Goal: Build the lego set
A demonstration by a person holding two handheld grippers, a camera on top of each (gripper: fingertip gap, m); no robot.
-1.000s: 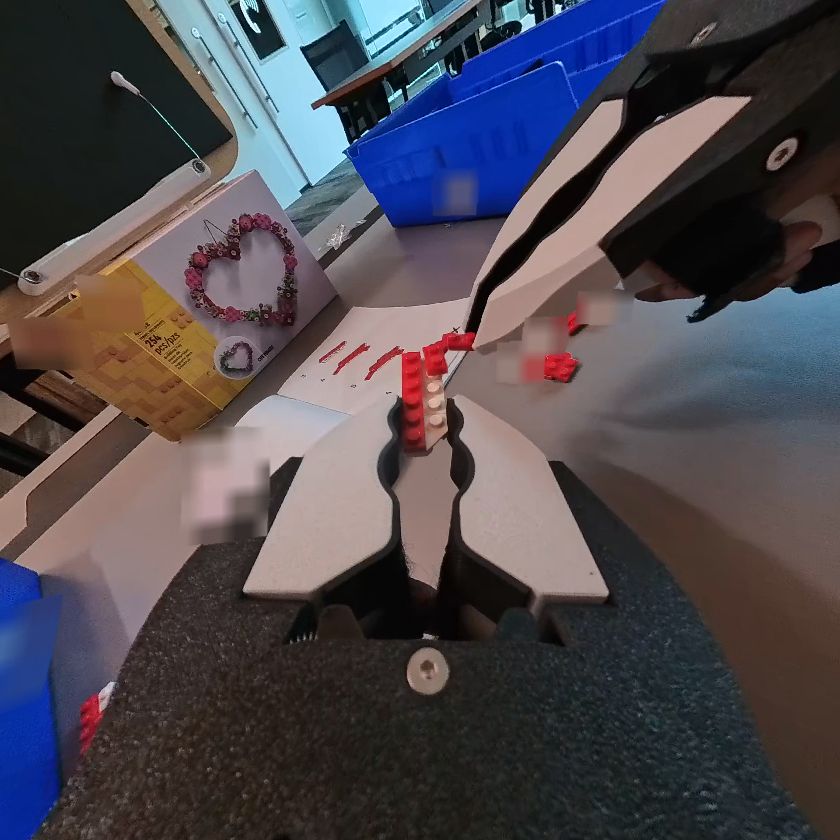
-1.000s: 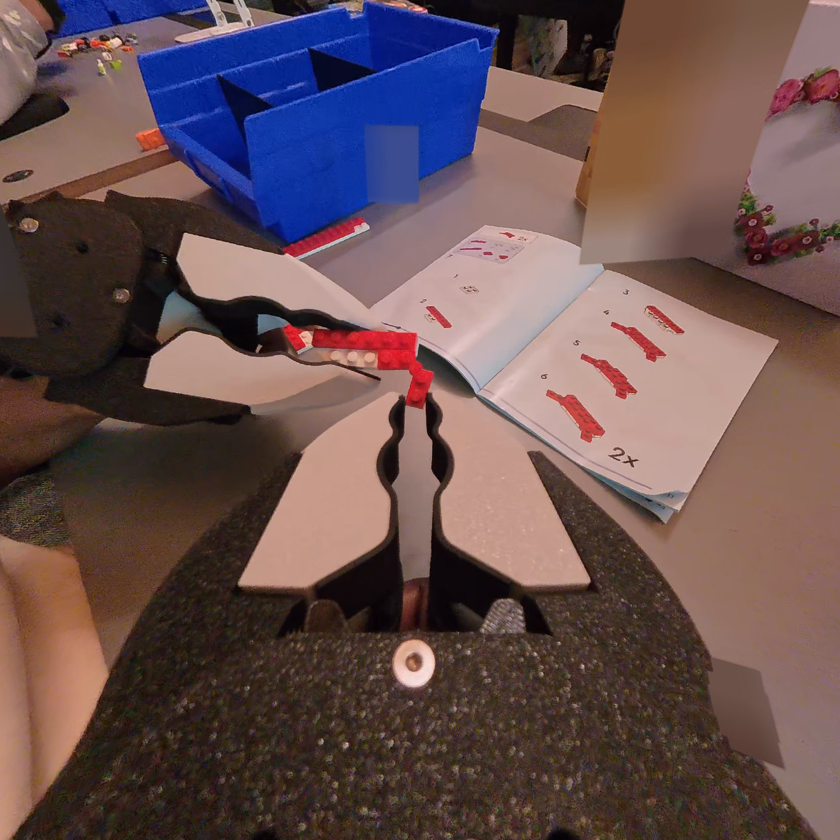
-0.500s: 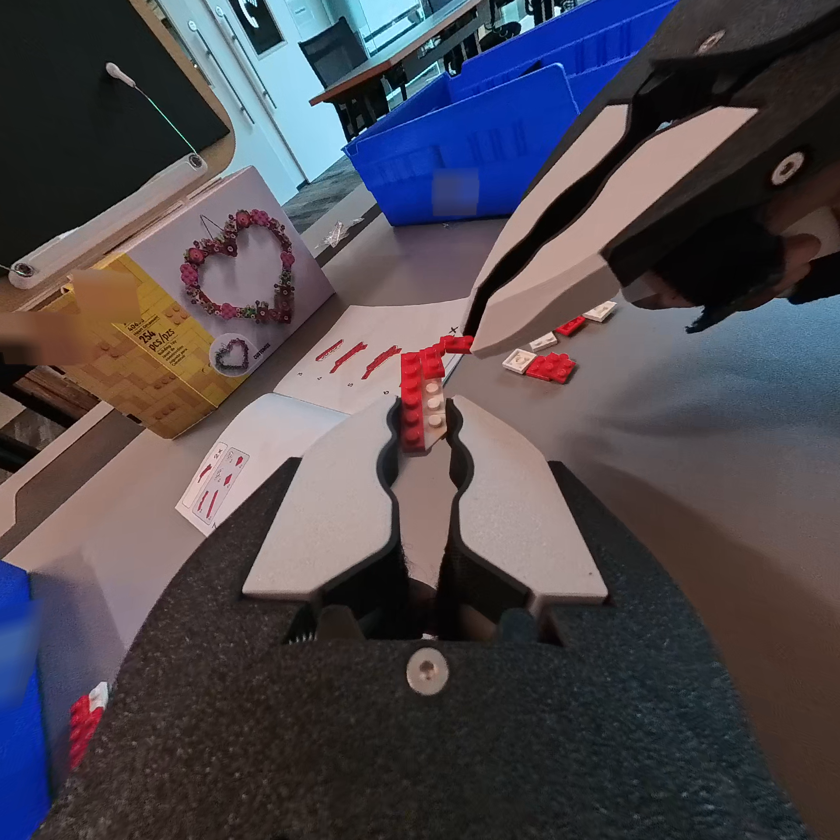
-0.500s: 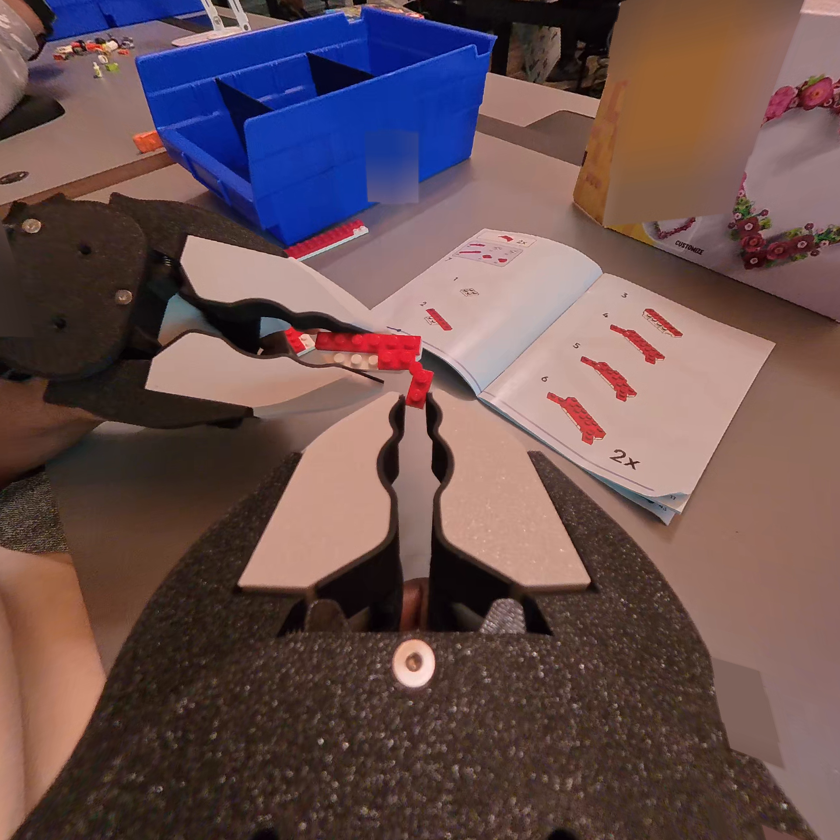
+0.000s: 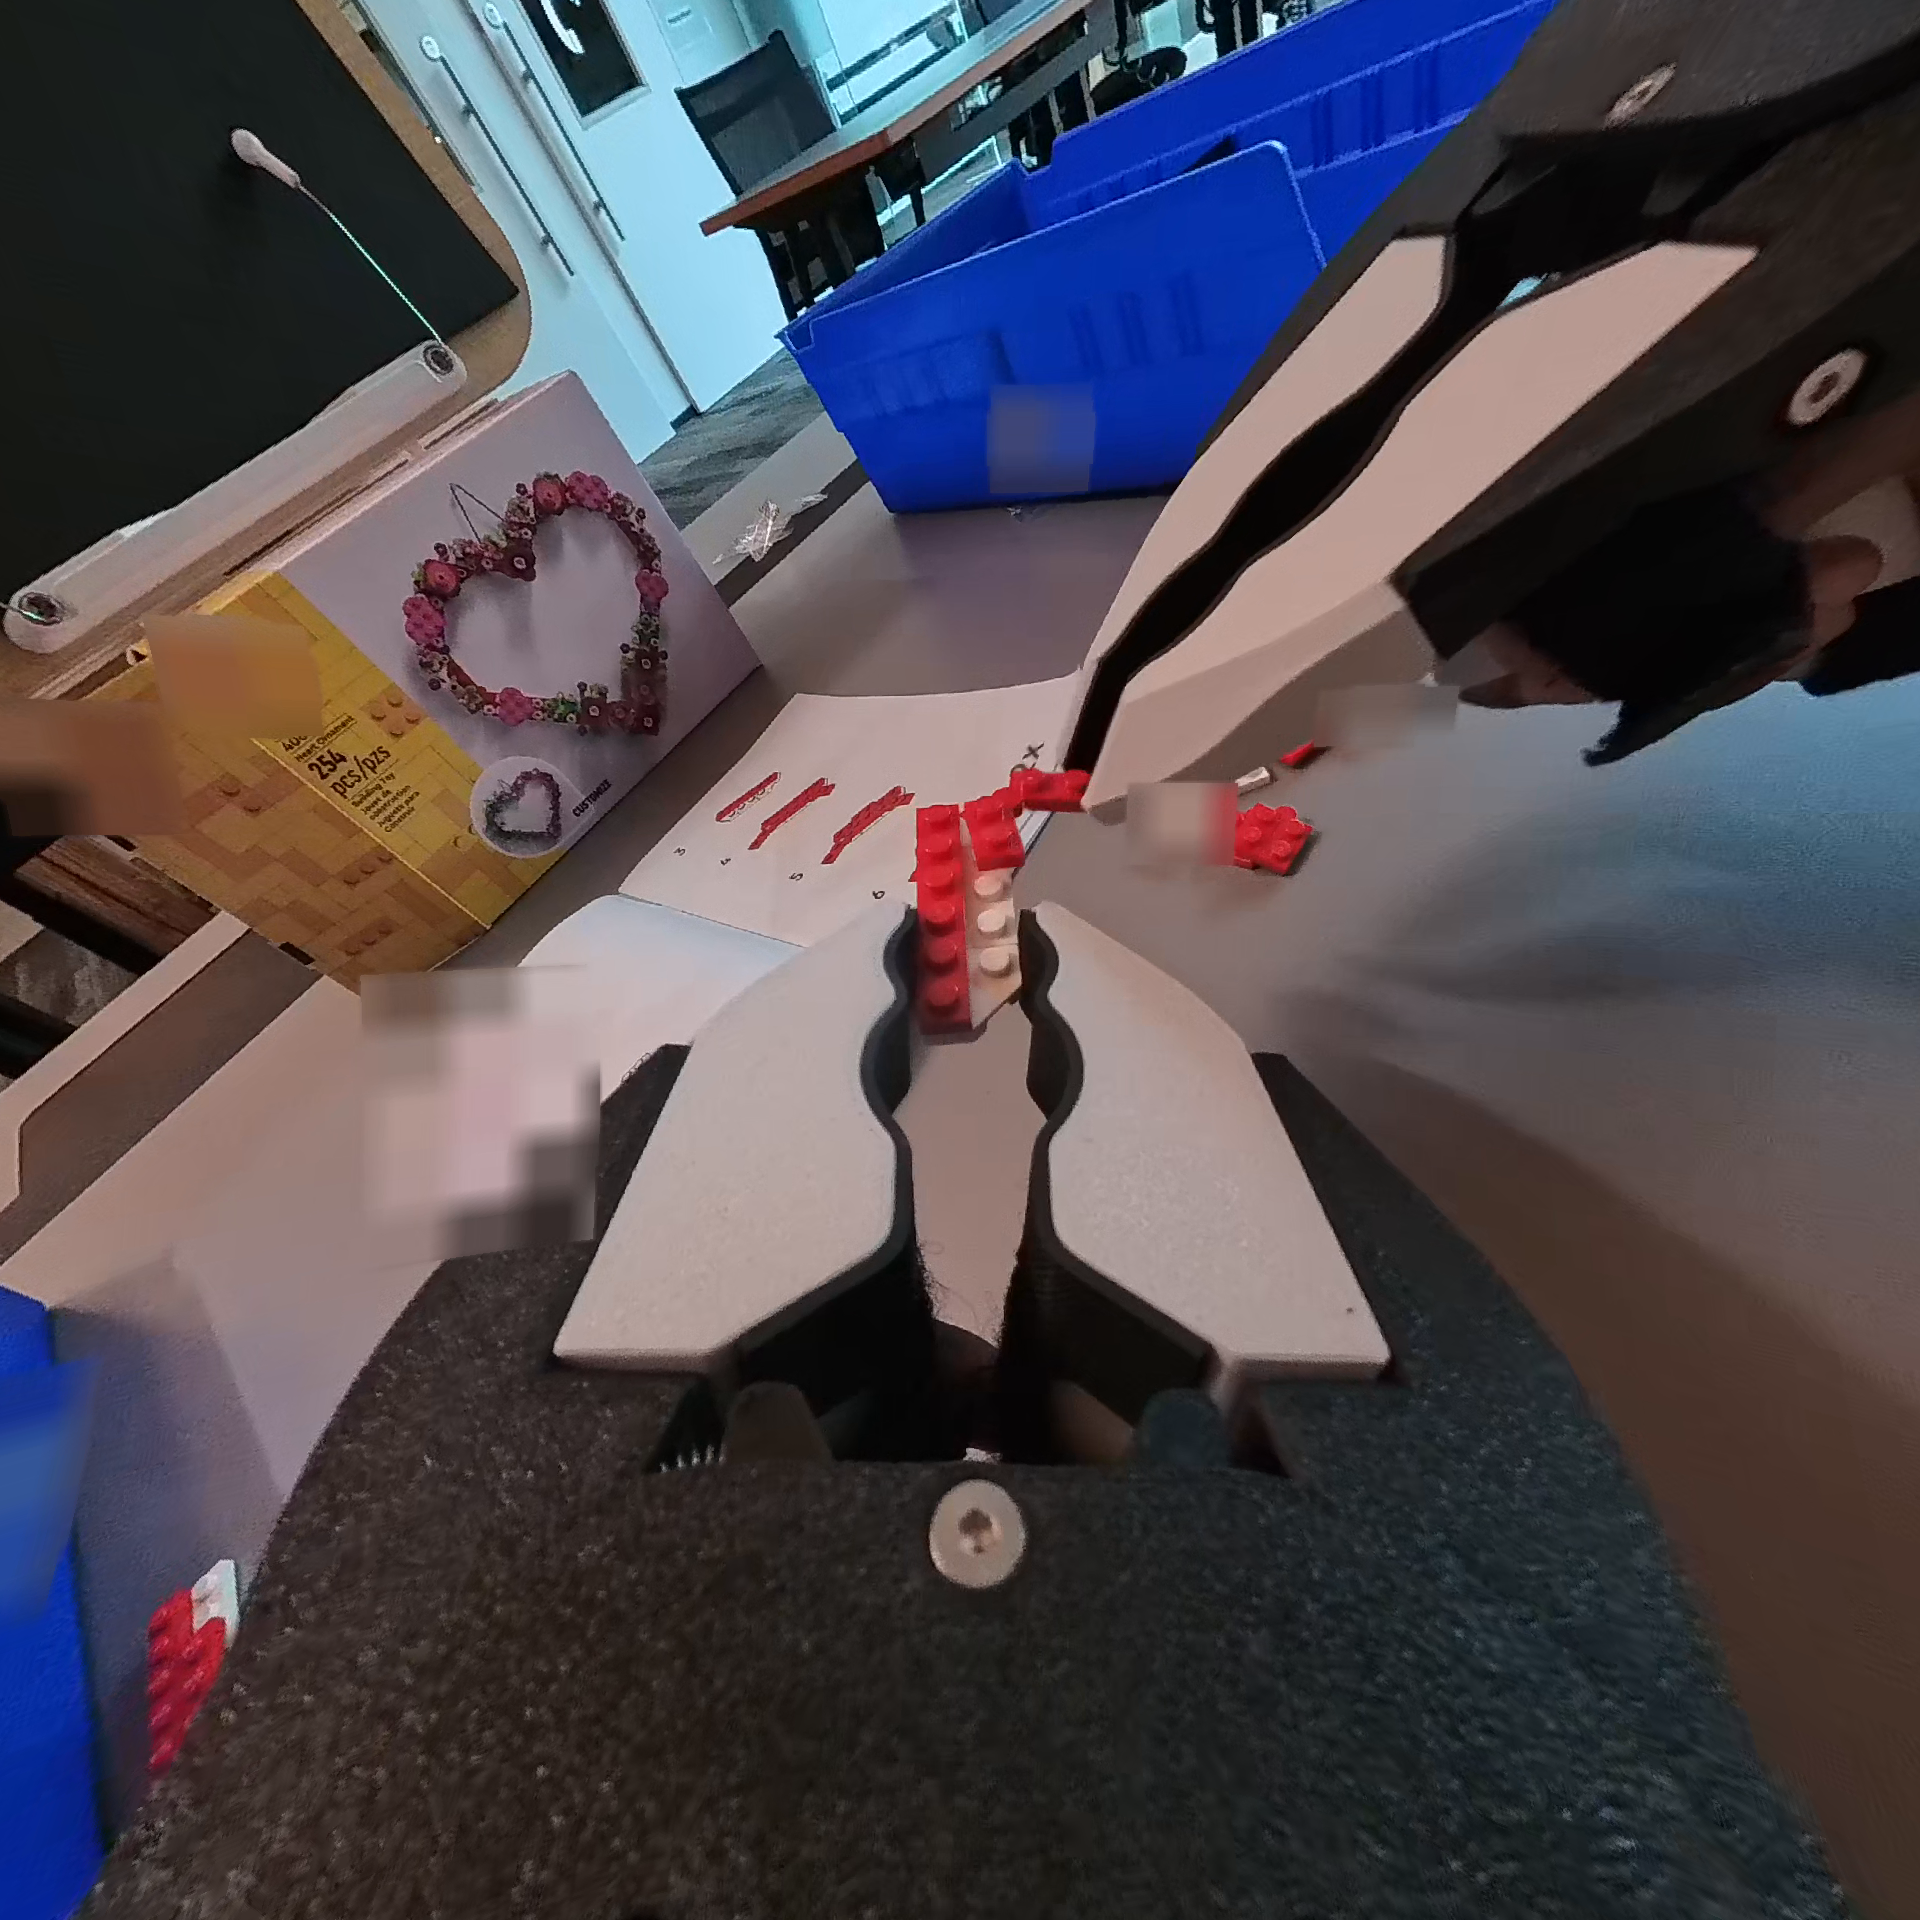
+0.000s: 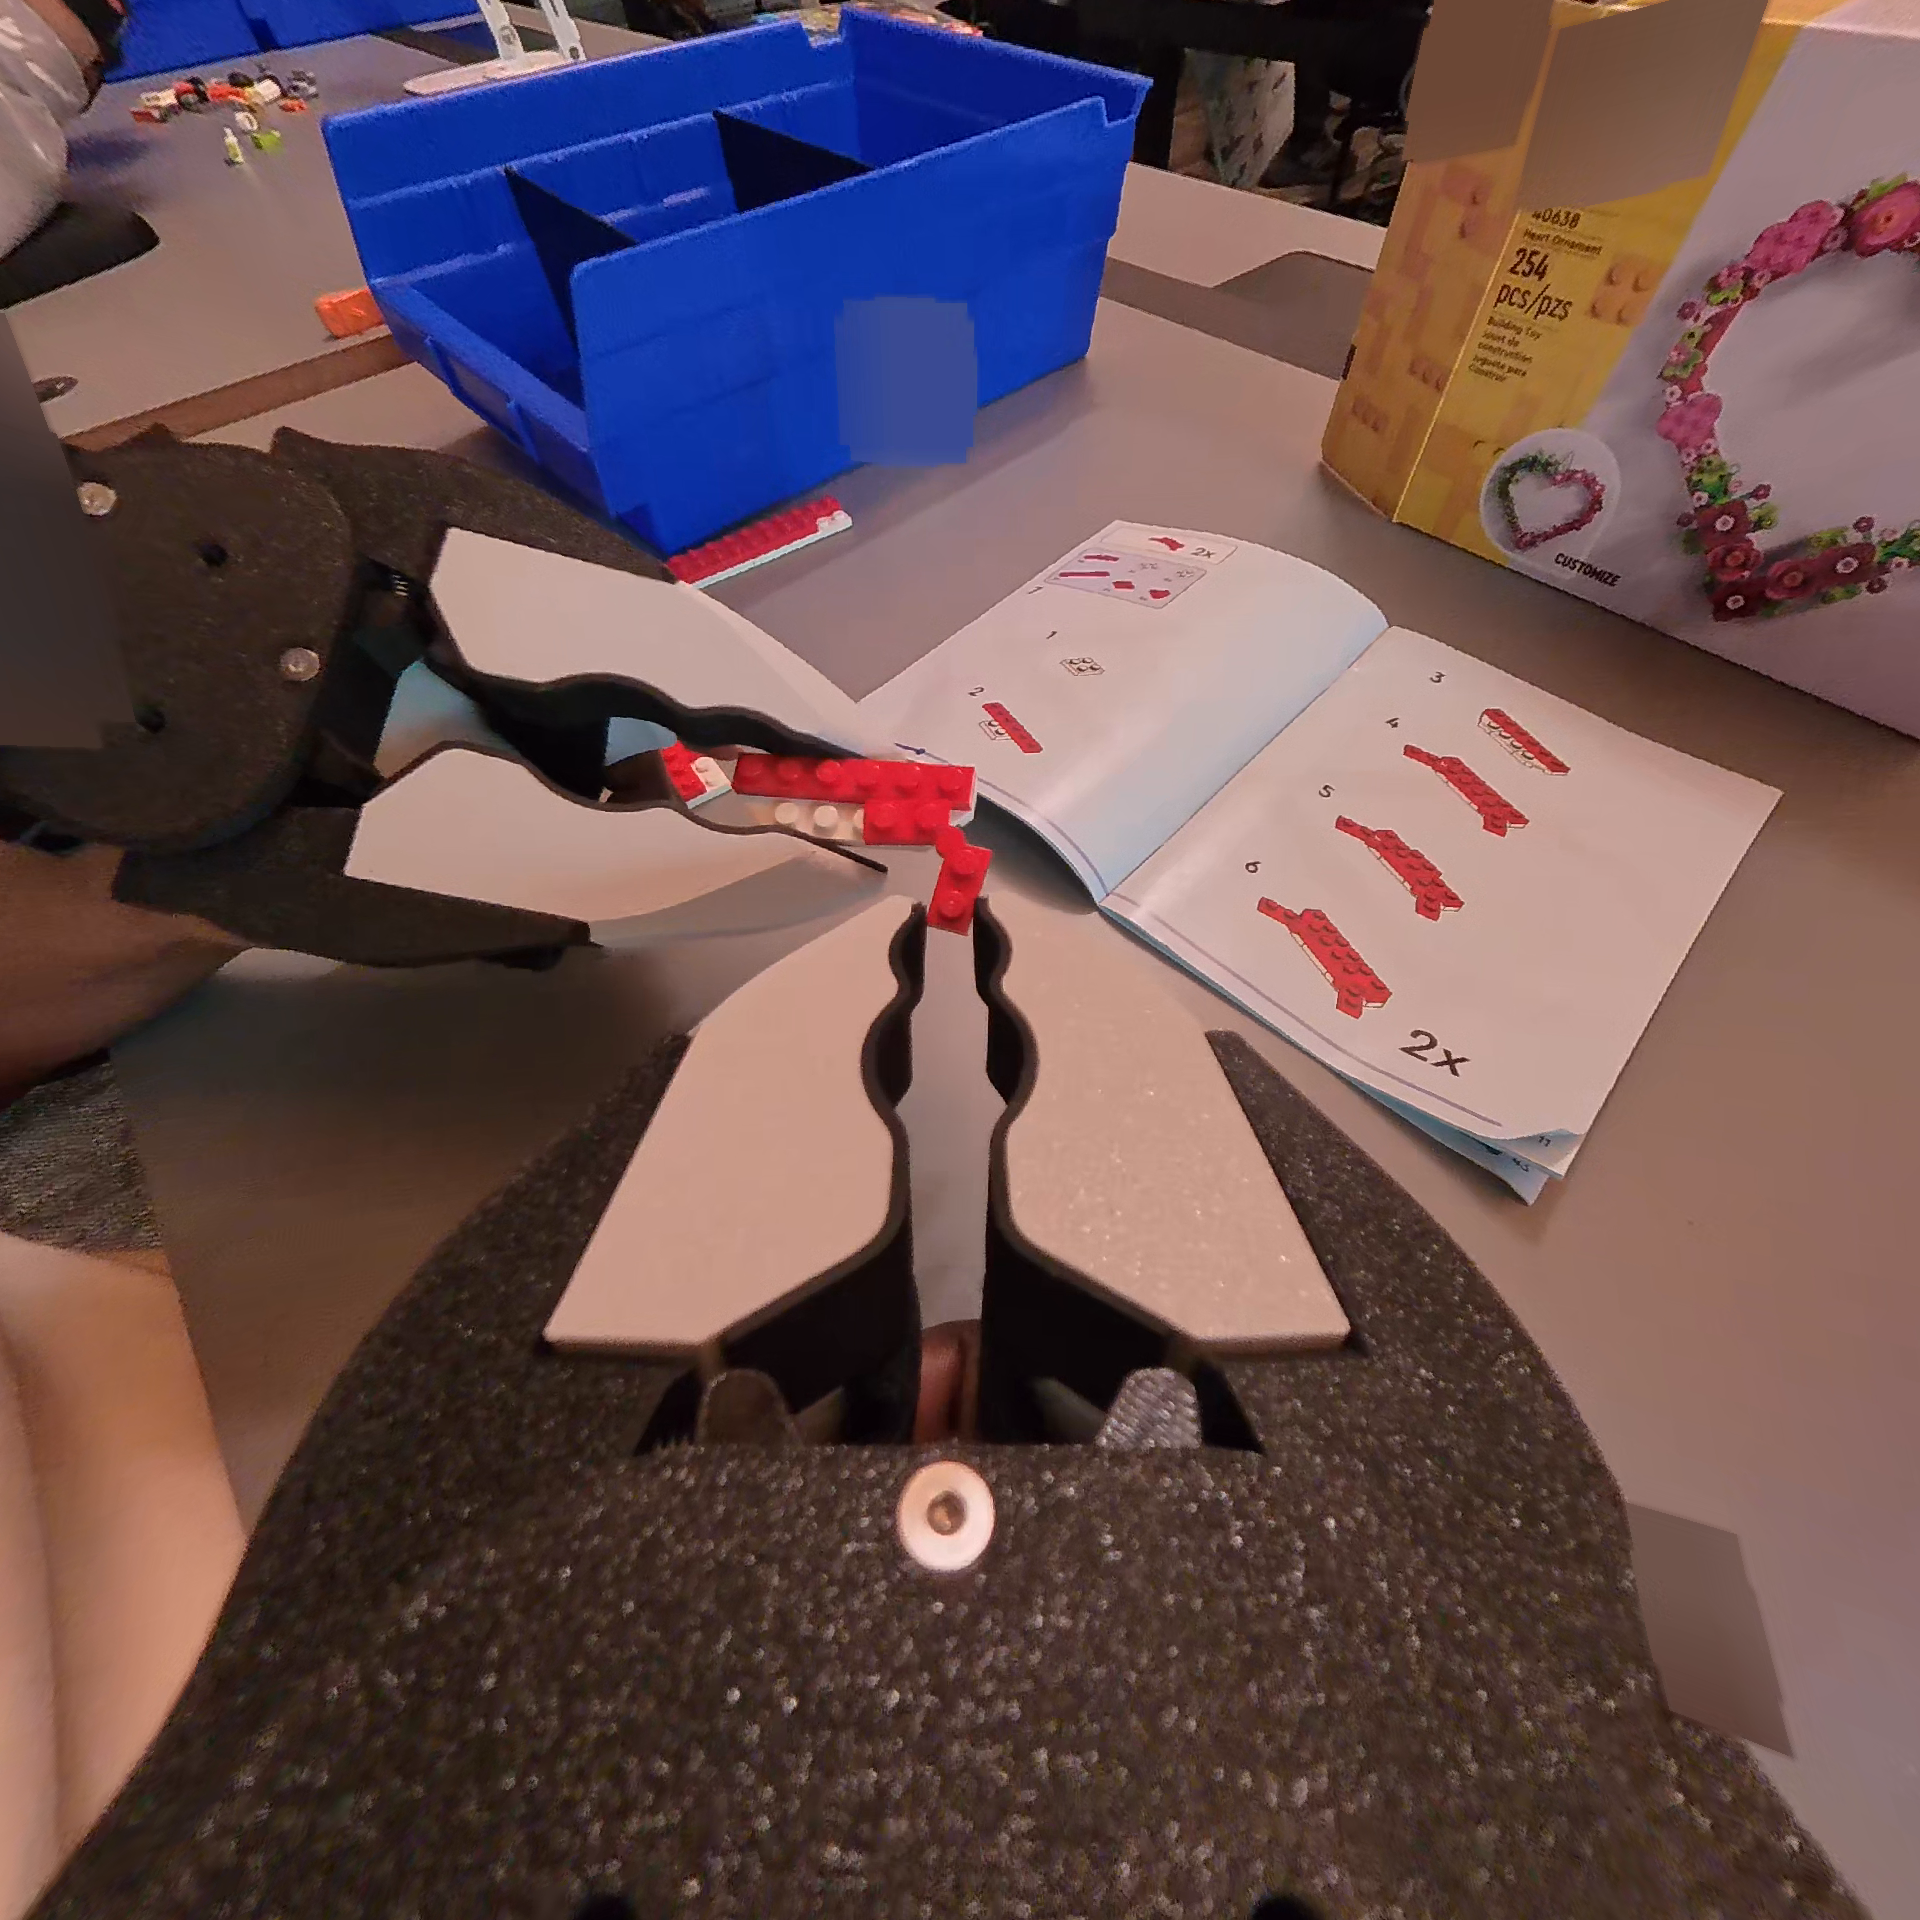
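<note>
While the left gripper [image 5: 966, 966] clamped the red-and-white stepped plate strip [image 5: 961, 935], the right gripper [image 6: 948, 920] pinched a small red plate [image 6: 961, 883] at its twelve o'clock end, leaving most building undone.

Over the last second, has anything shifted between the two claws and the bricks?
Almost nothing. The left claw stays shut on the red and white assembly, and the right claw stays shut on the small red plate, held against the assembly's far end. No grasp or release. The open instruction booklet, blue bin and set box lie unchanged.
</note>
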